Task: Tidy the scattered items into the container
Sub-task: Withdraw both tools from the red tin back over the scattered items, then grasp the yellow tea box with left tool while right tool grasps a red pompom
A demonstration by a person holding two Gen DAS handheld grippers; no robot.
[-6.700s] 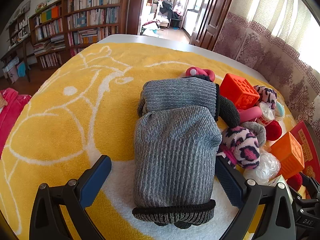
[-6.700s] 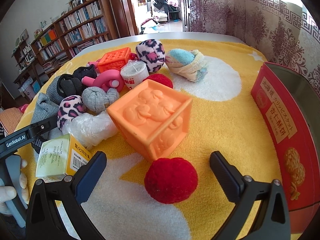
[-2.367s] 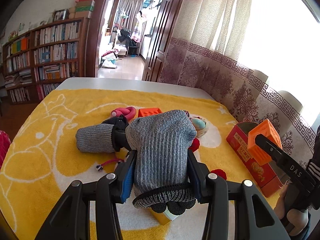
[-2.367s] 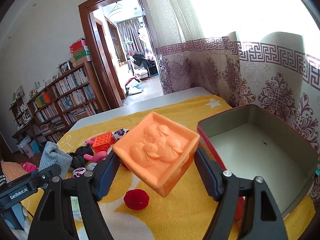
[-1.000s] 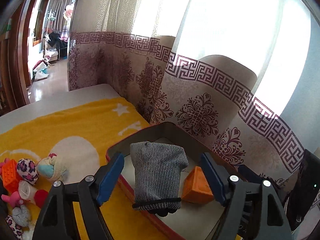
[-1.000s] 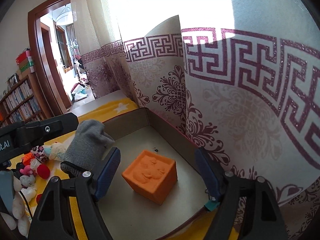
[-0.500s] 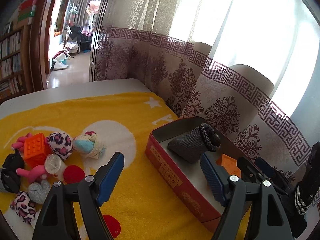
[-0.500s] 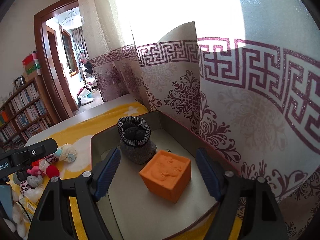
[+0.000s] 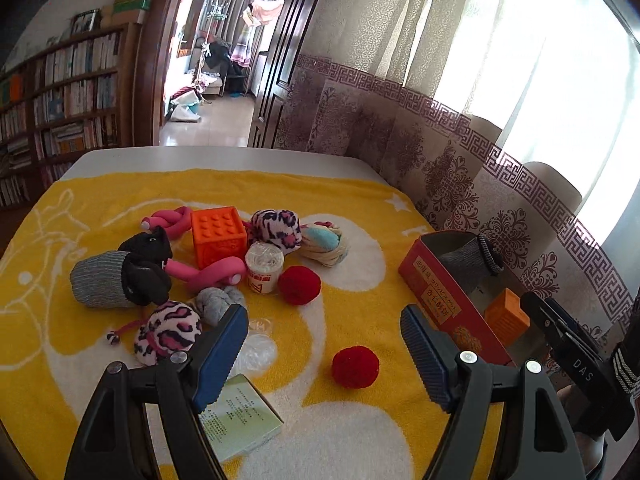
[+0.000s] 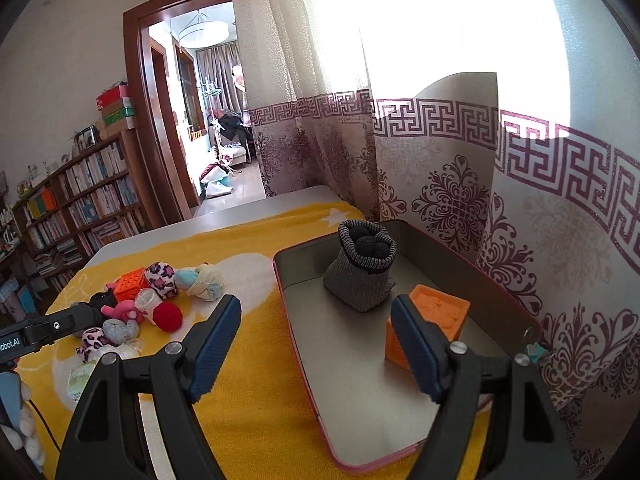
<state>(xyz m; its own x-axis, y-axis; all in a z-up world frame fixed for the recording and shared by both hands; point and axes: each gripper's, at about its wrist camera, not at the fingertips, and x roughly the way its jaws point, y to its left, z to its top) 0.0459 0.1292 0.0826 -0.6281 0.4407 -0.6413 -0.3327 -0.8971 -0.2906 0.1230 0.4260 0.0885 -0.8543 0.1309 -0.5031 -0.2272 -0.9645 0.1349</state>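
The red tin [image 9: 434, 300] [image 10: 360, 412] stands at the right of the yellow blanket. Inside lie a grey knit glove bundle [image 10: 360, 272] [image 9: 468, 260] and an orange cube [image 10: 436, 320] [image 9: 506, 316]. My left gripper [image 9: 324, 354] is open and empty above the blanket, near a red pom-pom [image 9: 355, 366]. My right gripper [image 10: 316, 344] is open and empty over the tin's left rim. Scattered items lie left: a second red pom-pom [image 9: 299, 285], an orange studded cube [image 9: 218, 230], leopard sock balls [image 9: 168, 332], a second grey glove [image 9: 108, 284].
A green-white carton [image 9: 240, 416] lies by my left finger. A pink twisted toy [image 9: 208, 272], a tape roll [image 9: 264, 266], a grey sock ball [image 9: 218, 304] and a blue-cream sock ball [image 9: 324, 242] sit in the pile. Curtains hang right behind the tin. Bookshelves stand far left.
My left gripper let go of the grey glove into the tin and has drawn back left over the blanket. My right gripper has pulled back from the orange cube.
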